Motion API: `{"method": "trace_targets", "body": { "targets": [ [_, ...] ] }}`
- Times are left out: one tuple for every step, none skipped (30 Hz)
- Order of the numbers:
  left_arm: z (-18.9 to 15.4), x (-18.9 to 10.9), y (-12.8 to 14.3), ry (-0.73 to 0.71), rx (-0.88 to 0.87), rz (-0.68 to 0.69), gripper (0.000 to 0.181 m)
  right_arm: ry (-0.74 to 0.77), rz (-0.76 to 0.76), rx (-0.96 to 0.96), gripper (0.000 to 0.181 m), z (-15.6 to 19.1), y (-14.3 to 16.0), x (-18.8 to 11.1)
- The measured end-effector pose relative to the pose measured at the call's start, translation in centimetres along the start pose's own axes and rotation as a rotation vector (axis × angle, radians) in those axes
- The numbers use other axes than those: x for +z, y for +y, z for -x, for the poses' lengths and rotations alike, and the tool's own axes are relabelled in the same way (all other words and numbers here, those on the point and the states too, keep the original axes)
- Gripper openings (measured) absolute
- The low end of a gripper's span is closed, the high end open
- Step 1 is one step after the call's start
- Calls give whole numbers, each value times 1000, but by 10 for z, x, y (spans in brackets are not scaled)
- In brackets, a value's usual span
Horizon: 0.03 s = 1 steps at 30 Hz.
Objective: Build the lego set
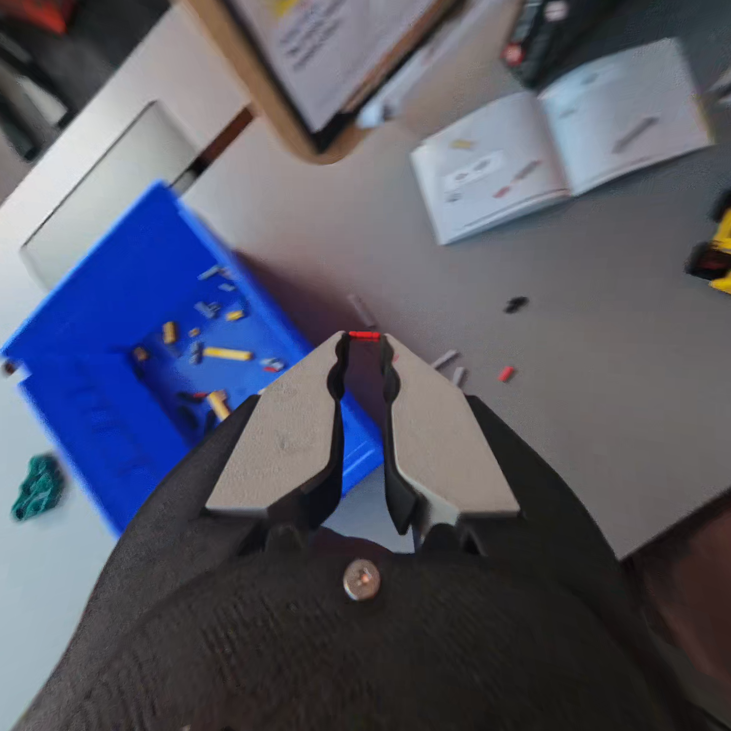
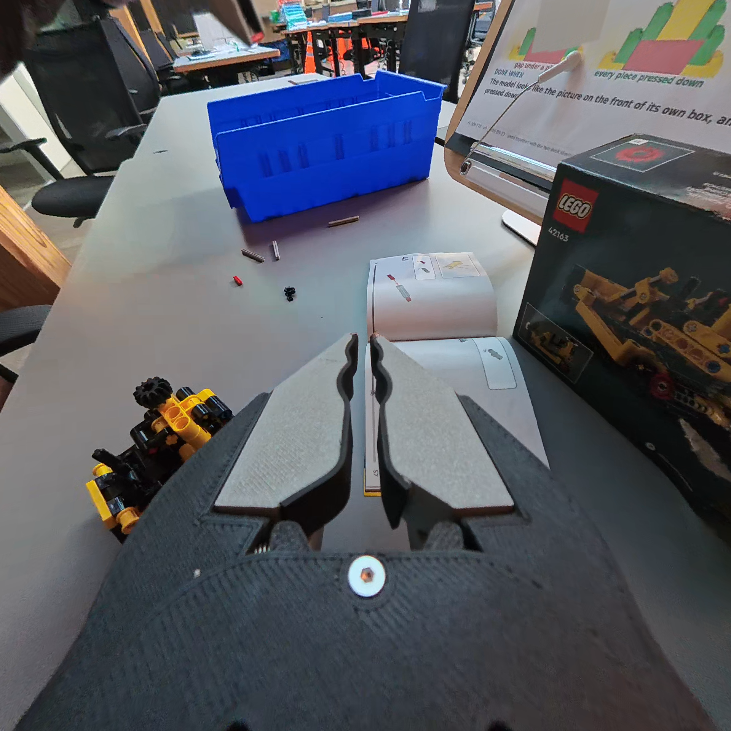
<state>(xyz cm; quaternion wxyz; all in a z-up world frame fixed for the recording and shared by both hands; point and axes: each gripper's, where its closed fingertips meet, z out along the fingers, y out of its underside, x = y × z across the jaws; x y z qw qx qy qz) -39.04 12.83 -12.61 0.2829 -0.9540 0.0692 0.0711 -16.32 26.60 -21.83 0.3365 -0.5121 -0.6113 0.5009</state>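
Red pin [image 1: 364, 335] pinched at the left gripper [image 1: 365, 336] tips, blue bin [image 1: 99, 316] at nine o'clock; right gripper [image 2: 364, 336] narrow, empty, waiting.

From my right tongs [image 2: 364, 336], the bin [image 2: 324, 146] sits on the table [image 2: 166, 324] at twelve o'clock, loose pieces [image 2: 261, 255] before it. The booklet [image 2: 431, 300] lies at one, the box [image 2: 641, 316] at three, the half-built model [image 2: 158, 447] at nine.
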Motion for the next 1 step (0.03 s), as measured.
{"method": "trace_targets", "body": {
  "targets": [
    [-37, 6, -4, 71, 62, -13, 12, 0, -1, 0, 3, 0, 0, 0]
  ]
}}
